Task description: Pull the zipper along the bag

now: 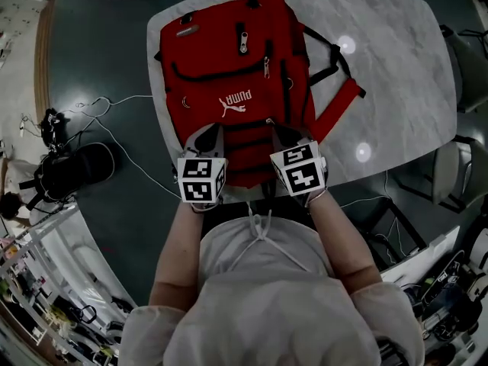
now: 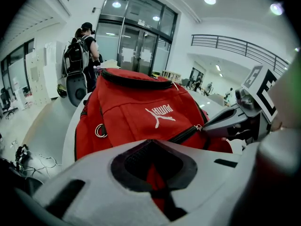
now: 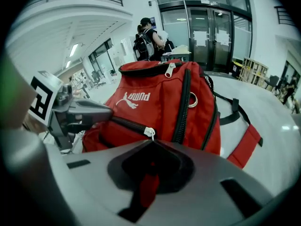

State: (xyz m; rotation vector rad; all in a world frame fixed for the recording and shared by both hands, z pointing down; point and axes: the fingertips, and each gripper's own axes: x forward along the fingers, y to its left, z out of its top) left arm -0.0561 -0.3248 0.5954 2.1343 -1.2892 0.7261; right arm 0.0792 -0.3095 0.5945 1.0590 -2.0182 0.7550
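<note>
A red Puma backpack (image 1: 236,67) lies flat on the marble table (image 1: 389,59), and both grippers are at its near end. My left gripper (image 1: 207,134) is shut on the red fabric beside the left end of a black zipper (image 2: 181,134); red cloth shows between its jaws (image 2: 153,173). My right gripper (image 1: 288,133) is shut at the silver zipper pull (image 3: 149,133), whose tab runs into its jaw tips (image 3: 149,182). In the left gripper view, the right gripper's fingers (image 2: 230,121) meet the pull (image 2: 199,126). The zipper line (image 3: 127,124) runs across to the left gripper's fingers (image 3: 89,109).
The bag's red shoulder strap (image 1: 335,111) trails off to the right on the table. Chairs (image 1: 465,59) stand at the table's right side. A dark bag (image 1: 72,170) and white cables (image 1: 114,132) lie on the floor at left. A person with a backpack (image 2: 82,55) stands beyond the table.
</note>
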